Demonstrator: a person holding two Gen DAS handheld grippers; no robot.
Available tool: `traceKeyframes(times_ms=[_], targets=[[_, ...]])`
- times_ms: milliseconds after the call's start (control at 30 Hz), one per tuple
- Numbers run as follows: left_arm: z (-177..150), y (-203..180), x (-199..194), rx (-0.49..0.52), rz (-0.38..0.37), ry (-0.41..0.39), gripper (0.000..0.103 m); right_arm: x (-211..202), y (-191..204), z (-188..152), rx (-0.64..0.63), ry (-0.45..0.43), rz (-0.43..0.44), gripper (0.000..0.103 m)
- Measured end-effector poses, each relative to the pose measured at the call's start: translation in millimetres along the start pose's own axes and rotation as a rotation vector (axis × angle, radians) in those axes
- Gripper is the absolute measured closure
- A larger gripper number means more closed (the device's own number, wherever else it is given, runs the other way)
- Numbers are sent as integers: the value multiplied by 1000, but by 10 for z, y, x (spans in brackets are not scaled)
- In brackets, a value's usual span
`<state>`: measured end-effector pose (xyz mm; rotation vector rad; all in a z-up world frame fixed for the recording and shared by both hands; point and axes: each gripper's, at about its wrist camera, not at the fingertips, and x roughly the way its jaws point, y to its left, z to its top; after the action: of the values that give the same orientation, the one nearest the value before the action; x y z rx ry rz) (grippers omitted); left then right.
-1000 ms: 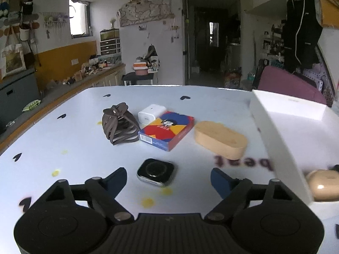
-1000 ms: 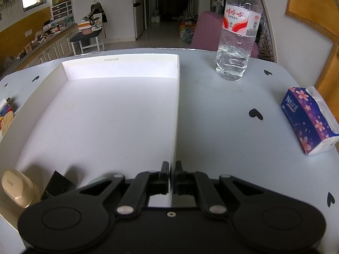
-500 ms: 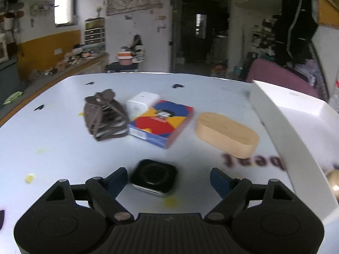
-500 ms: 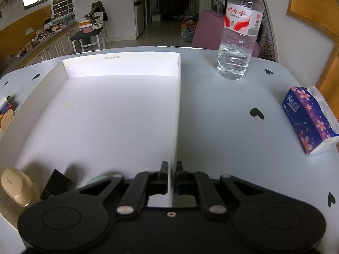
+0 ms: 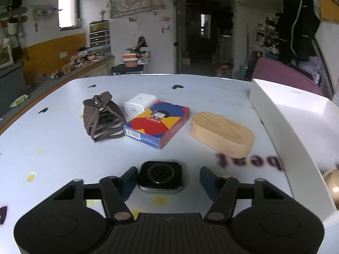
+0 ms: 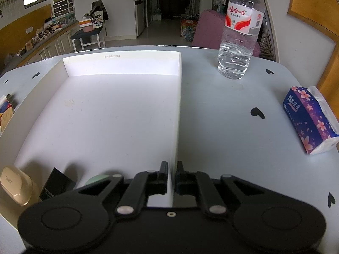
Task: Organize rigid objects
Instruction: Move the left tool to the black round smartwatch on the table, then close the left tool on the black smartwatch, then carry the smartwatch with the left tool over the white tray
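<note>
Left wrist view: the left tongs have come down over the smartwatch body, which a second ago lay ahead of the blue pads and now sits between them. The jaws are closing. The left pad is against the watch's side, while the right pad is apart from it, so nothing is gripped yet. The watch lies flat on the white desk, face down by the look of the sensor ring.

Taking the watch as landmark, the colourful card box lies just beyond it, with the white charger plug touching the box's far corner and the brown hair claw beside the box to the left. The wooden oval block is beyond and to the right, and the white tray is further right.

Right wrist view: the right tongs have not moved and are clamped on the tray's near right wall, steadying it. Inside, at the near left corner, sit a beige earbud case, a small black box and something pale green, mostly hidden.

My reading is that the watch is the next item bound for the tray. Once the far pad meets it, the pinch should hold, though the smooth rounded sides may slip.
</note>
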<state>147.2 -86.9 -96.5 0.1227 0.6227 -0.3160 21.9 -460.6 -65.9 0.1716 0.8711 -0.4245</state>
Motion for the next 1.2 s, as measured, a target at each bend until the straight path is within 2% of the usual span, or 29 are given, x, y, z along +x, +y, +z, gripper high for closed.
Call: traceKeyframes(times_ms=[67,100,333,500,633,800,967,1200], targets=[[3,15,-8,-8,11,-5,53,1,2,-2,1,0,0,95],[3,22,-15,-11,12,-6,54,1,5,-4,0,0,0,95],[5,7,-48,-23,41,-9,55,-1,1,1,0,0,0,95],[103,-93,-241,-22,23,-57,55,-1,0,1,0,0,0,96],[223,-271,-453,-17,-30,-102,55,-1,0,1,0,0,0,96],[354,-610,-627,12,-135,-138,55,-1,-1,2,0,1,0,96],[391,-1025,-571,72,-225,-103,55,1,1,0,-1,1,-1,96],[390,-1452,-368,102,-285,-35,55,2,-1,-2,-1,1,0,96]])
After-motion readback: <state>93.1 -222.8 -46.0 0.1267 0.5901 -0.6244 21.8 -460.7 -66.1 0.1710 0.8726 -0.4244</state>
